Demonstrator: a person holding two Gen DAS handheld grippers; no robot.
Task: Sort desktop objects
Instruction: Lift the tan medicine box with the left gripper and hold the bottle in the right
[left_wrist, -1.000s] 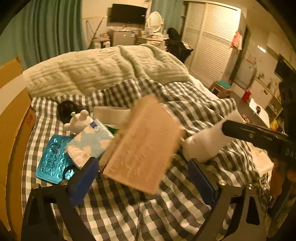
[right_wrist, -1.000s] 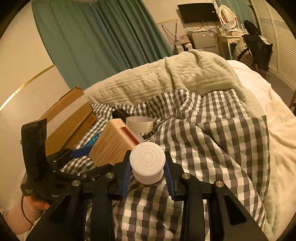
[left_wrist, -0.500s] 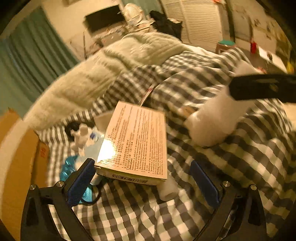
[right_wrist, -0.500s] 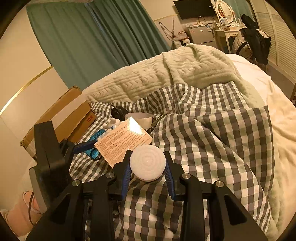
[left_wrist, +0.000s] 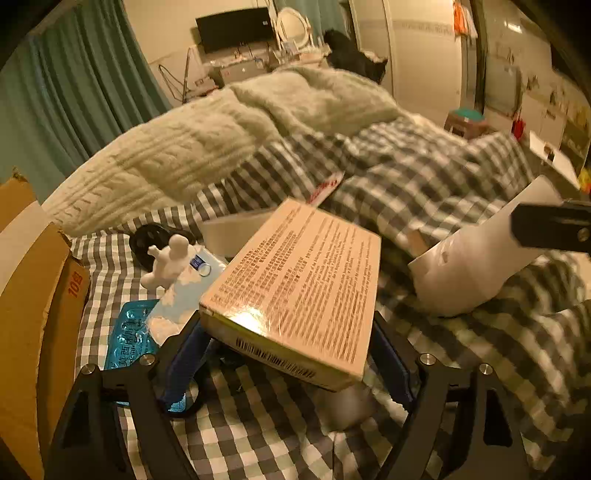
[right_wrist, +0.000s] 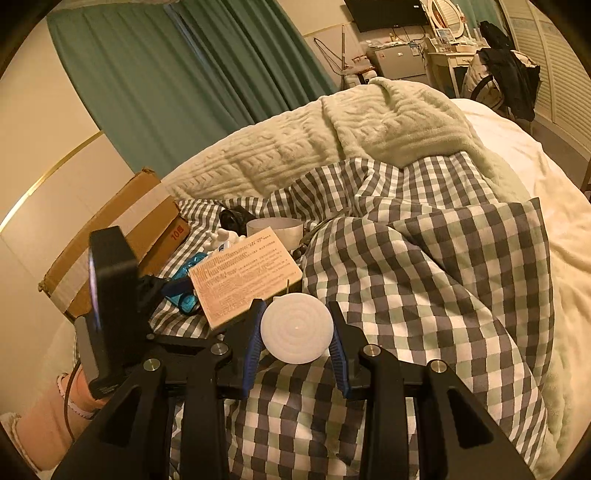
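Observation:
My left gripper (left_wrist: 288, 354) is shut on a flat tan printed box (left_wrist: 299, 284) and holds it tilted above the checked bedspread; the box also shows in the right wrist view (right_wrist: 243, 273). My right gripper (right_wrist: 295, 343) is shut on a white round bottle (right_wrist: 296, 332), seen end-on; its side shows in the left wrist view (left_wrist: 476, 266). Behind the box lie a white figurine (left_wrist: 168, 262), a blue-and-white tissue pack (left_wrist: 181, 299), a blue blister pack (left_wrist: 127, 339), a white tape roll (left_wrist: 236, 230) and a black round object (left_wrist: 147, 242).
An open cardboard carton (left_wrist: 33, 295) stands at the left edge of the bed, also in the right wrist view (right_wrist: 122, 229). A cream knitted blanket (left_wrist: 221, 133) is heaped behind. The checked cover (right_wrist: 424, 288) is rumpled in folds to the right.
The left gripper's fingers have closed in on the box sides and lifted it. The right gripper with the bottle has barely moved.

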